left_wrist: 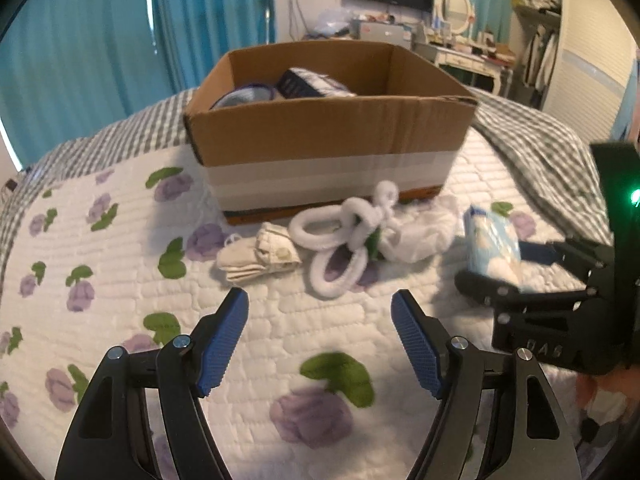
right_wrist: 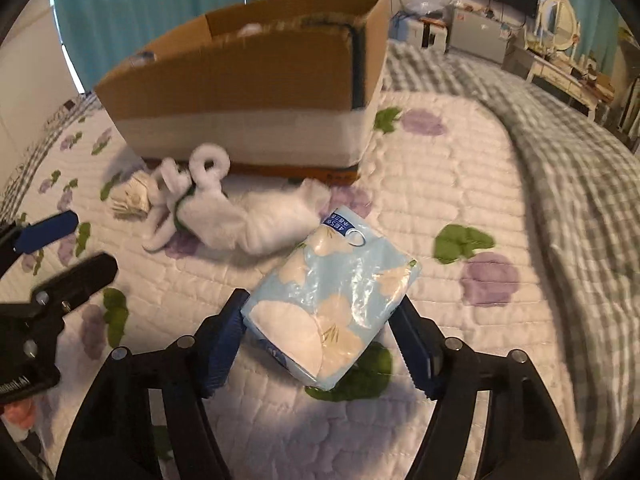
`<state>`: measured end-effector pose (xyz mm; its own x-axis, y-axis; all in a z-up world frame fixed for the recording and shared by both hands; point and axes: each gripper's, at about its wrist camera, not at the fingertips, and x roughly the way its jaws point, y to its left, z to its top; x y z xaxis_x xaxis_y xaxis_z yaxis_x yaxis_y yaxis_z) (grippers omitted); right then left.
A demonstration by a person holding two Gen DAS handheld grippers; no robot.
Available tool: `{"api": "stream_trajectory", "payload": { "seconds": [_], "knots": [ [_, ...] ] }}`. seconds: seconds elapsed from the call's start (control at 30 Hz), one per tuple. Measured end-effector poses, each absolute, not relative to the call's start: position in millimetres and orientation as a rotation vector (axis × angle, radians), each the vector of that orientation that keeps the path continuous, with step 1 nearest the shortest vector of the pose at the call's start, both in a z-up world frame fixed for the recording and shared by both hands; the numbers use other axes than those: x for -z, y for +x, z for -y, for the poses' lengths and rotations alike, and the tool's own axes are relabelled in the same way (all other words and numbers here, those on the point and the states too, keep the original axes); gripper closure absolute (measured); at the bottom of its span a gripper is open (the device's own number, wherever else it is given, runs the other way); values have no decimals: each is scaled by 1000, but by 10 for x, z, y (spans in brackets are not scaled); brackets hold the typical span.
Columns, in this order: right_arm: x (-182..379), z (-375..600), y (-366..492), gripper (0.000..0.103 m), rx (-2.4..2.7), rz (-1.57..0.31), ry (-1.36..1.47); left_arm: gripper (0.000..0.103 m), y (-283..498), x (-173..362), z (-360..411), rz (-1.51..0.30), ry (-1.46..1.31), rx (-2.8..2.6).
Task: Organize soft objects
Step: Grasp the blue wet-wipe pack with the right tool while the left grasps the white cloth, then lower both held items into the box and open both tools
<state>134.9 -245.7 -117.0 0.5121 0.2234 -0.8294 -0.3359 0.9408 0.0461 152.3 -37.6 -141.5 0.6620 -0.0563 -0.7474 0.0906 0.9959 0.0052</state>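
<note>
The right hand-held gripper (right_wrist: pixel 320 344) squeezes the soft, slippery tissue pack (right_wrist: pixel 336 300) around its middle; the left hand-held gripper (left_wrist: pixel 320 344) is open, empty.

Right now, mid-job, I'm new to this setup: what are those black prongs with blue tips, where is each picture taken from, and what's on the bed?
There is no robot arm. A person holds a two-finger tool in each hand, and each picture comes from a wide-angle camera on one tool, looking along its fingers.

In the left view, the left tool is open and holds nothing. The right tool shows at that picture's right edge.

In the right view, the right tool has its fingers on either side of a blue tissue pack. Whether they are squeezing it, I cannot tell.

On the flowered quilt stands an open cardboard box with some items already inside. In front of it lie a fuzzy white looped thing, a white cloth bundle and a folded beige item.
</note>
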Motion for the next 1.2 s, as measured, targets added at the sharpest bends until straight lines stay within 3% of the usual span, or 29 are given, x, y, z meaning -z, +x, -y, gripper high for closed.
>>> {"api": "stream_trajectory", "payload": {
  "seconds": [0.43,0.5,0.53,0.67,0.77,0.87,1.2],
  "knots": [
    [834,2850,1591,33,-270,-899,-163,31,1702,1562,1161,-925,-8,203],
    [818,2972,1669,33,-266,-900,-151,36,1790,1597,1257,-923,4,219],
    [813,3020,1732,33,-272,-903,-138,49,1847,1623,1295,-928,12,216],
    [867,3144,1805,32,-275,-917,-114,53,2096,1707,1387,-939,-3,212],
    [915,3180,1806,32,-288,-934,-93,70,2208,1796,1360,-954,9,184],
    [916,3180,1788,32,-295,-933,-94,76,2202,1780,1247,-953,-47,205],
    [573,3130,1577,32,-285,-867,-48,77,1786,1190,997,-860,-12,248]
  ]
}}
